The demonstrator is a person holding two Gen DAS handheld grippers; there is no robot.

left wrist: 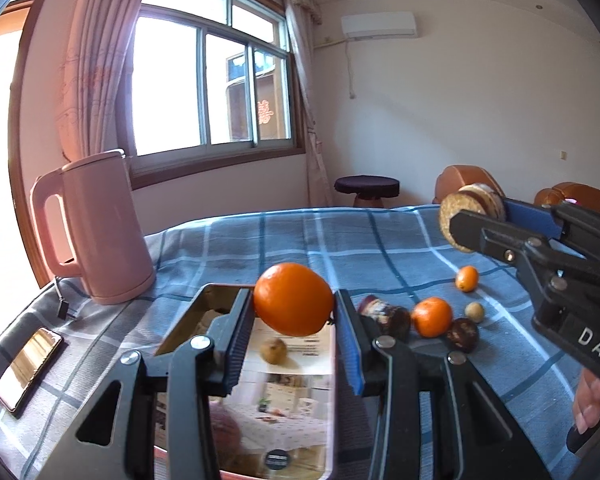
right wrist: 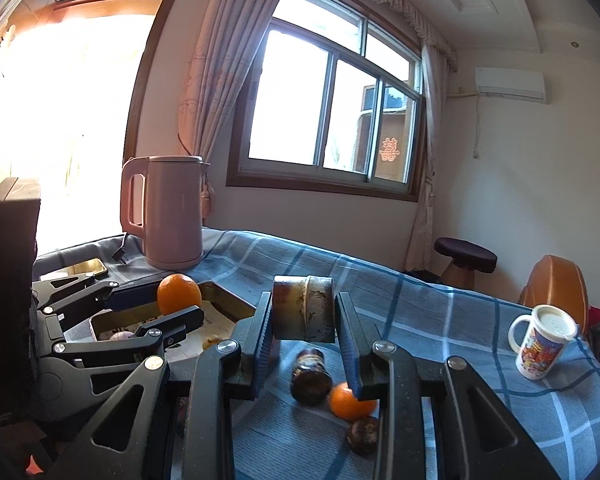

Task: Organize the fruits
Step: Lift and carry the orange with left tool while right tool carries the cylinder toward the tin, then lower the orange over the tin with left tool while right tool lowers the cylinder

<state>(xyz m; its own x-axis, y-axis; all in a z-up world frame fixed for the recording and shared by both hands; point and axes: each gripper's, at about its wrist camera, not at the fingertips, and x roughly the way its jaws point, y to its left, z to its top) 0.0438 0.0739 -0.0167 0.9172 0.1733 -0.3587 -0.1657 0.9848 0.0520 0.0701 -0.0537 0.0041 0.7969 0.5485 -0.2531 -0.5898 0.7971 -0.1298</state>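
Above the tin tray (left wrist: 204,308), my left gripper (left wrist: 294,344) has its jaws clamped on a large orange (left wrist: 293,299); the tray's near end is hidden behind them. Right of the tray, my right gripper (right wrist: 302,344) has its jaws clamped on a brown, round-edged object (right wrist: 303,307), too blurred to name, over loose fruit on the checked tabletop (left wrist: 300,236).
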